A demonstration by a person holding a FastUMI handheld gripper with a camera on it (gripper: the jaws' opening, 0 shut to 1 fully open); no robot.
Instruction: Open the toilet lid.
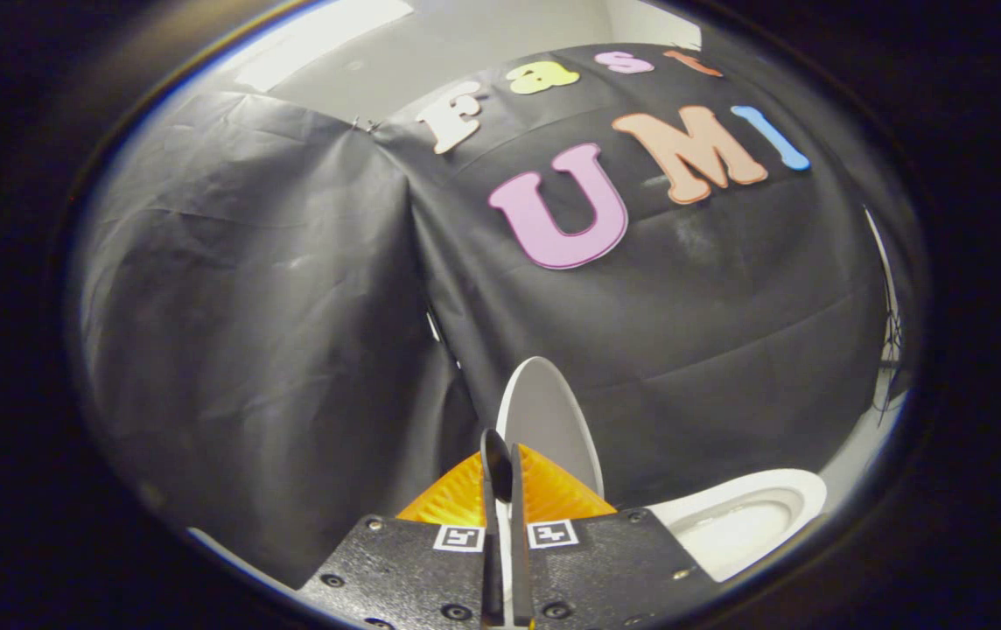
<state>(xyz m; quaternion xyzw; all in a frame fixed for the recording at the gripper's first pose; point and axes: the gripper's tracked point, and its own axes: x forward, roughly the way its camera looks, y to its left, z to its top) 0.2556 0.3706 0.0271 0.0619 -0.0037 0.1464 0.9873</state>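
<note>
At lower centre, the tool [500, 477] is clamped on the toilet lid [544, 420], raised nearly upright above the bowl [741, 521]. Lifting looks nearly finished. Next: ease it back, then release.

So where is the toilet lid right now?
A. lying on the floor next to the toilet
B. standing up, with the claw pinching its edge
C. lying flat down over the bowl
B. The toilet lid stands raised on edge above the open bowl, and the claw has its two fingers closed on the lid's thin edge.
</note>
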